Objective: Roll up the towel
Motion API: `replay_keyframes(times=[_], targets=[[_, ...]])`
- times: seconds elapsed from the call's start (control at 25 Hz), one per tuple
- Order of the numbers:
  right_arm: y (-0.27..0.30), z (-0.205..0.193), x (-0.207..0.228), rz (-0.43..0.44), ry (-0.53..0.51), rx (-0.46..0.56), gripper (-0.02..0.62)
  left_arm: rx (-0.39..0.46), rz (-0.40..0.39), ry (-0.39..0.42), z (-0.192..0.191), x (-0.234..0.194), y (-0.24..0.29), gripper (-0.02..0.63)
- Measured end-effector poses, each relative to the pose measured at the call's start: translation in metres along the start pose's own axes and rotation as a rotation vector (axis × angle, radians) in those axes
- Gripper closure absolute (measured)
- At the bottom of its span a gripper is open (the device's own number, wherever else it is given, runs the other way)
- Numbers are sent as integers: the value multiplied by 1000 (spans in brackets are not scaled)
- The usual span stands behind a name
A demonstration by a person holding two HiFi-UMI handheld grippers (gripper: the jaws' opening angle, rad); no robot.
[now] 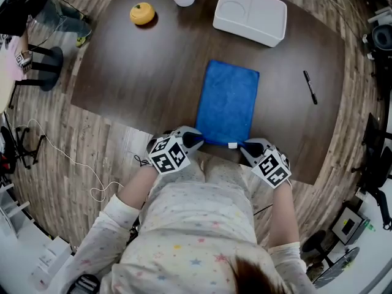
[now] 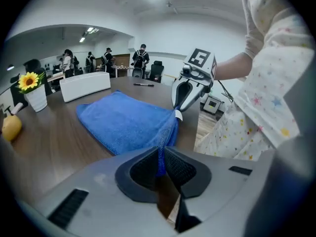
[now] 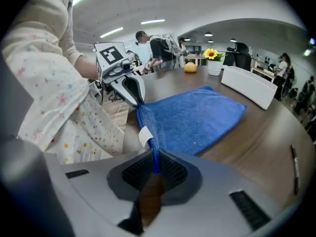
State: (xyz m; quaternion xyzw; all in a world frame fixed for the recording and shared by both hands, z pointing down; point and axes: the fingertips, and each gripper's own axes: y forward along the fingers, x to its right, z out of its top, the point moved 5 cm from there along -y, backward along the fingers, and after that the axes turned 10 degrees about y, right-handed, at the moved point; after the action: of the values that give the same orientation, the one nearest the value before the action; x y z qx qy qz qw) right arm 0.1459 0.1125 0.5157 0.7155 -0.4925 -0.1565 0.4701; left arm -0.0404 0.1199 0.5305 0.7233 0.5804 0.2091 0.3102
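L gripper, R gripper clamp towel corners.

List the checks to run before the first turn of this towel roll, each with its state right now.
1. Left gripper shut on the blue towel at one near corner: ok.
2. Right gripper shut on the other near corner, beside the white tag: ok.
3. Rest of the towel lying flat on the table: ok.
4. White tray apart from the towel's far edge: ok.
5. Pen apart from the towel's side: ok.
6. Enough cloth inside each grip to hold through the roll: cannot tell.
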Motion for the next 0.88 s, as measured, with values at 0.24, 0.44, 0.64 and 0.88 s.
replay_keyframes(times=[0.24,0.44,0.64,0.88], targets=[[-1,19,27,-14,76,50,558,34,38,-90,7,-42,0,568],[9,28,52,-121,125,73,517,-7,119,-137,0,-68,9,568],[-1,31,60,-185,159,134,492,94,242,-169,8,-78,-12,565],[-18,37,46,-131,150,211,505,169,164,-65,16,-56,-28,566]])
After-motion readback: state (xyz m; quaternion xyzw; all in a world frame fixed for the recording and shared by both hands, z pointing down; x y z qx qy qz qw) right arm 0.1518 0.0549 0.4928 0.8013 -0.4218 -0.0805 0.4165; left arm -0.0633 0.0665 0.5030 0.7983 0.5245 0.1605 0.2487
